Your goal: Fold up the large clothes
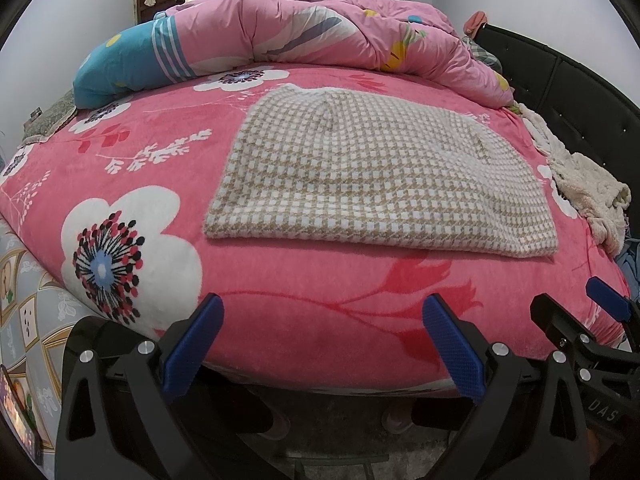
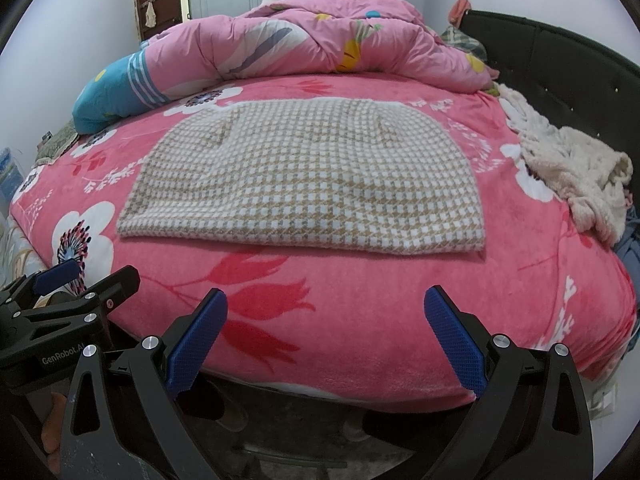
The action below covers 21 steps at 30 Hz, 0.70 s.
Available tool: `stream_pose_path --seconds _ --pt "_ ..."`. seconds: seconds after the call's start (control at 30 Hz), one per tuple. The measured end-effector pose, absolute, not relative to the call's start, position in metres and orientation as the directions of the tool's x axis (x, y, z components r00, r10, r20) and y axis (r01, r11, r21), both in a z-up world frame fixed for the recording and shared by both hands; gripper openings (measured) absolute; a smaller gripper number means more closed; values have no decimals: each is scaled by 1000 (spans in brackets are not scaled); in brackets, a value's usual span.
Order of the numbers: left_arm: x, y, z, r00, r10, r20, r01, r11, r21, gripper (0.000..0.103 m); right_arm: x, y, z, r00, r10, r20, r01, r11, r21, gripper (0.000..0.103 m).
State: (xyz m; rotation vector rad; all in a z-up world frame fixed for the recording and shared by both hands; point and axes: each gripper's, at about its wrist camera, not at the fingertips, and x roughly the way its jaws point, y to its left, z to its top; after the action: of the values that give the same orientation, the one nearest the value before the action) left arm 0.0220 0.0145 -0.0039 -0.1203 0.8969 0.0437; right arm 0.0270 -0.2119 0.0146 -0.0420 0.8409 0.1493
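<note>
A checked sweater (image 1: 380, 176) lies flat, already folded, on a pink bedspread (image 1: 304, 300); the left gripper (image 1: 324, 344) and right gripper (image 2: 326, 340) hang empty, jaws spread, short of it; next comes probably another fold or the cream garment (image 2: 572, 176).

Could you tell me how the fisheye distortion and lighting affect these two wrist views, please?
Left wrist view: the bed bulges like a dome, corners vignette black, light is even and soft, and the checked garment is sharp. Right wrist view: same barrel bulge; the headboard curves, the garment casts only a thin shadow, no glare.
</note>
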Motion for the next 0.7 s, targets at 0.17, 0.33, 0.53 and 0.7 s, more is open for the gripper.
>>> stream_pose_path --seconds 0.17,0.33,0.53,0.7 --pt "21 14 -4 624 -11 -781 -90 992 -87 98 27 -212 14 657 115 -745 -148 989 22 95" --pt "22 15 -3 624 -11 -781 -90 992 -87 98 27 -213 14 657 116 -745 -149 989 22 95" --pt "21 15 -3 625 -10 -781 -91 992 -85 98 26 -214 14 656 117 -745 -150 988 23 95" --pt "21 15 -4 625 -10 -781 -90 992 -85 98 26 -214 14 657 116 -745 -150 988 21 95"
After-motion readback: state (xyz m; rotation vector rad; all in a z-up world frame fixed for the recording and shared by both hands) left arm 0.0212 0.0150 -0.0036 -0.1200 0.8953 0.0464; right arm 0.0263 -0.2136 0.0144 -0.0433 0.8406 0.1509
